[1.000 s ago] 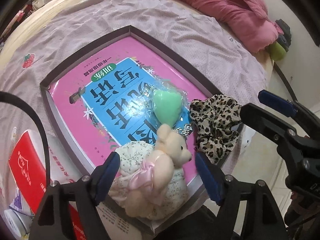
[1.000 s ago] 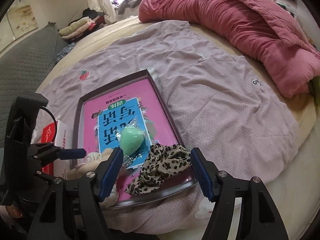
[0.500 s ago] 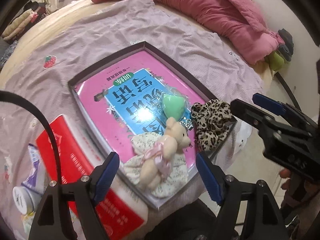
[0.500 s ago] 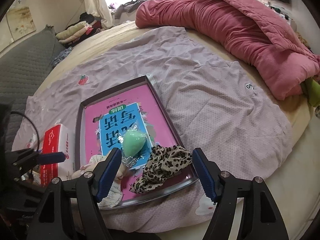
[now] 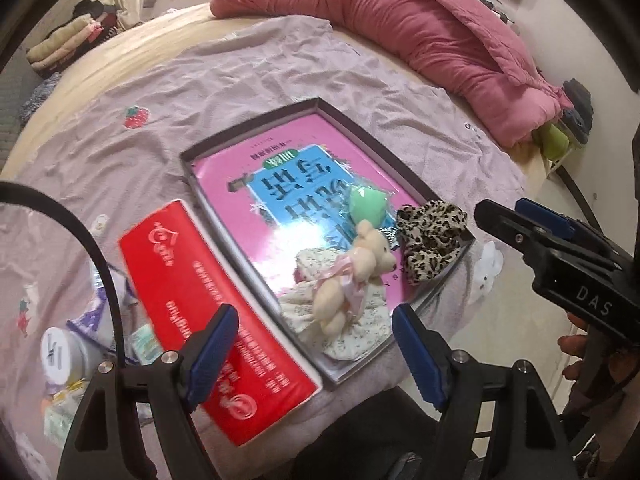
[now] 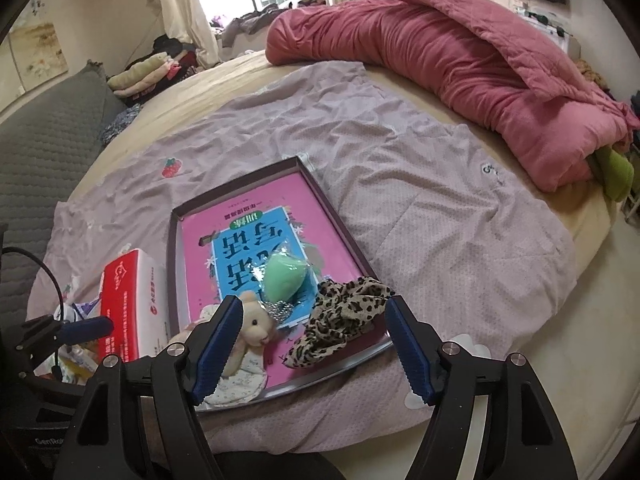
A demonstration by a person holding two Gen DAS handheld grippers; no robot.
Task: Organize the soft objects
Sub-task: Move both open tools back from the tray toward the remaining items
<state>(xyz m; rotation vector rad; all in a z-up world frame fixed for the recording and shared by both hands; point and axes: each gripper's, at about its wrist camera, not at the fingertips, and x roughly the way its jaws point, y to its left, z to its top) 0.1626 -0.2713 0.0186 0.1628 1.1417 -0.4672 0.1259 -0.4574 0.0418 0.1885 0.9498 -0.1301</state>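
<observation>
mostly lilac sheet [image 6: 420, 208], pink quilt [image 6: 460, 64] behind

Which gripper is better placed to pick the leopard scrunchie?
Right gripper, probably: open, with the leopard scrunchie framed between its fingers. The left gripper, also open, lines up on the teddy bear.

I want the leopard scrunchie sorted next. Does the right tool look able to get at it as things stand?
Probably yes. The right tool is open and empty, with the leopard scrunchie lying uncovered in the tray just ahead of it; the teddy bear sits off to one side.
</observation>
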